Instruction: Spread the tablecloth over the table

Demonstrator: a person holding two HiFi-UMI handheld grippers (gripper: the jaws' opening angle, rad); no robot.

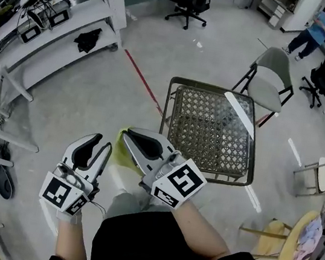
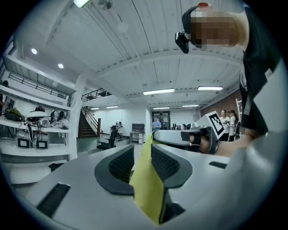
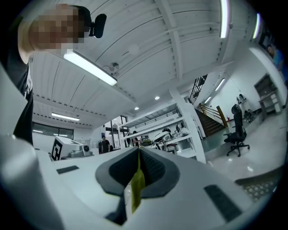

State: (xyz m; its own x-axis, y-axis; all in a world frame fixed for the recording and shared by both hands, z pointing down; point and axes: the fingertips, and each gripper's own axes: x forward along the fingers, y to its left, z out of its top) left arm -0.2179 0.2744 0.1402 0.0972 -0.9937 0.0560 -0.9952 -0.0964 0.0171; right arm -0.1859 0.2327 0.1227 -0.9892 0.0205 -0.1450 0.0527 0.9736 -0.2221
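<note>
Tablecloth (image 3: 137, 183) between right hand-held gripper (image 3: 137, 150) pads

no legible txt, no labels or brands, no nos.

Left gripper (image 1: 104, 143) and right gripper (image 1: 128, 137) flank the yellow tablecloth (image 1: 123, 156) near the table (image 1: 167, 116)

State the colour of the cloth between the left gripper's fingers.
Yellow-green. The cloth shows best in the left gripper view.
</note>
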